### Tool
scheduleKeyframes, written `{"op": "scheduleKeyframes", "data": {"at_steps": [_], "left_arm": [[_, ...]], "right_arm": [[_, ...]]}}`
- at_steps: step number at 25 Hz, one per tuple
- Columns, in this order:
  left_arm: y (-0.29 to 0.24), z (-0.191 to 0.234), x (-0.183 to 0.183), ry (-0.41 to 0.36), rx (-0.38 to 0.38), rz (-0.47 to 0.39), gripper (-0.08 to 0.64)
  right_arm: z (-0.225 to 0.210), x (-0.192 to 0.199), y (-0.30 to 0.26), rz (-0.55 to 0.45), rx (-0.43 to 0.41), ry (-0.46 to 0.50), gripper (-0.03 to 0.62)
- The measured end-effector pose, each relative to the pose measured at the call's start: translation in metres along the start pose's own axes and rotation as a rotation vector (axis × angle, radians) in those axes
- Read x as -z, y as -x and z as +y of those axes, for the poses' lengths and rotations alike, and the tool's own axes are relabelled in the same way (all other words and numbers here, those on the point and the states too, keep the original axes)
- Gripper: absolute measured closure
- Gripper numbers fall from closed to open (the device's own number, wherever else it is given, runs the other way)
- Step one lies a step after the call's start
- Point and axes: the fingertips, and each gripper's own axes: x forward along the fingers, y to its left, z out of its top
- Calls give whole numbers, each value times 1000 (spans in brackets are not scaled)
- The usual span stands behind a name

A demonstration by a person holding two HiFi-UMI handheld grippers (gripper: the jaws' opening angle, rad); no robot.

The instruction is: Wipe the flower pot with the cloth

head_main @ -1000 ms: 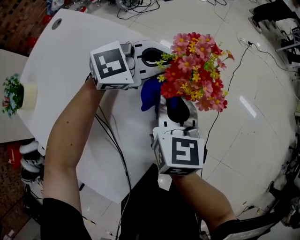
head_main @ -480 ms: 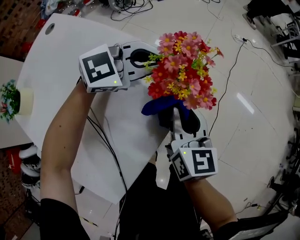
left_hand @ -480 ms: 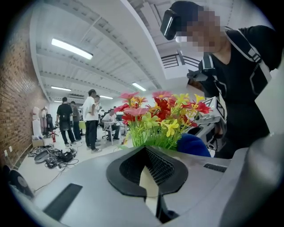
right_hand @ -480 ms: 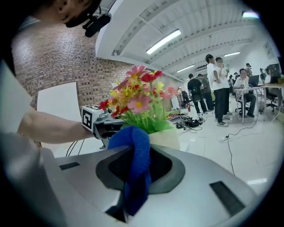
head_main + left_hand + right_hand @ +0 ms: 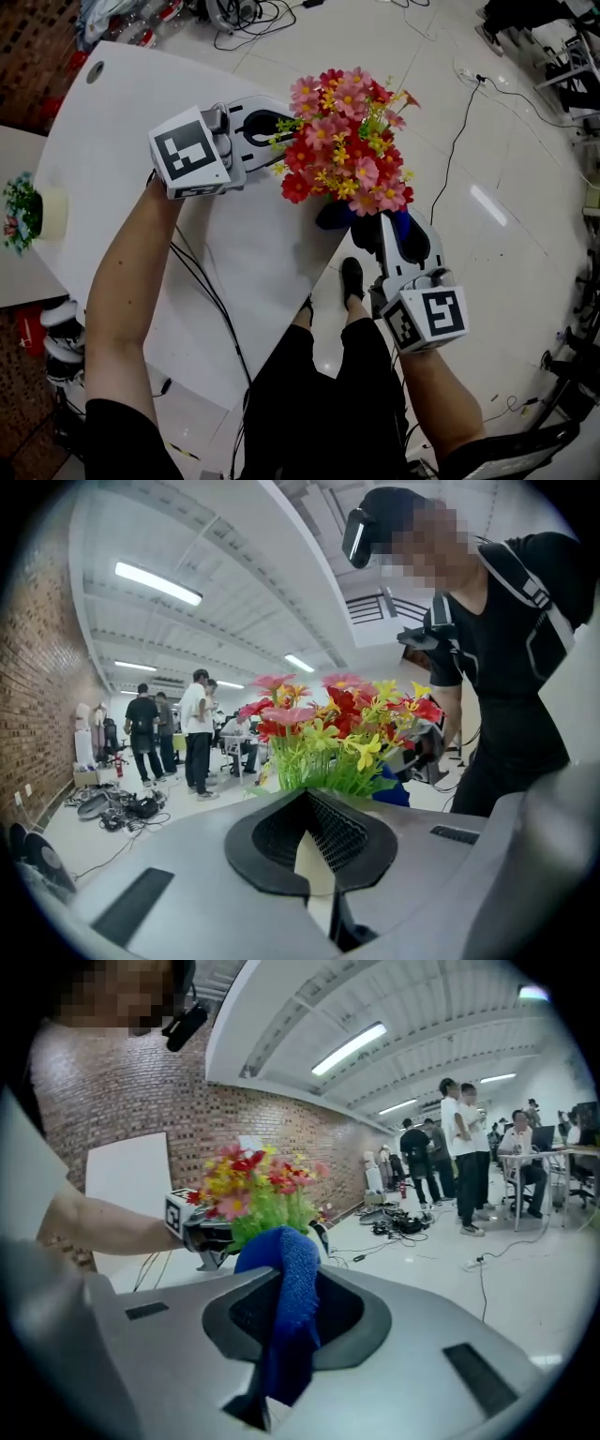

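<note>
Flower pot point(image 5: 316, 853): only a cream wall shows, pinched between your left gripper's point(image 5: 314, 841) jaws, with an upright, dense bunch of red, pink and yellow flowers point(image 5: 343, 139) on green stems hiding the rest from above. Cloth point(image 5: 286, 1288): blue, nubbly, bunched and draped between your right gripper's point(image 5: 281, 1312) jaws, just beside the blooms' lower edge. You can't tell whether it touches the pot.

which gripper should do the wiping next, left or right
Right, most likely. The right gripper is shut on the cloth and sits just beside the flowers. The left gripper is shut on the pot, so it is busy holding.
</note>
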Motion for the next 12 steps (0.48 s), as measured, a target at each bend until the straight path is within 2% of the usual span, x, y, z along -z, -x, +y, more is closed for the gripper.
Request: {"op": "scheduleKeyframes", "data": {"at_steps": [5, 8, 12], "left_arm": [[-1, -3, 2, -4, 4, 52, 560], [-2, -2, 2, 14, -9, 75, 560], [-5, 1, 4, 31, -49, 133, 560]], "right_arm": [[50, 15, 16, 70, -285, 193, 535], [43, 23, 3, 102, -372, 215, 535], [30, 12, -17, 71, -510, 263, 535]]}}
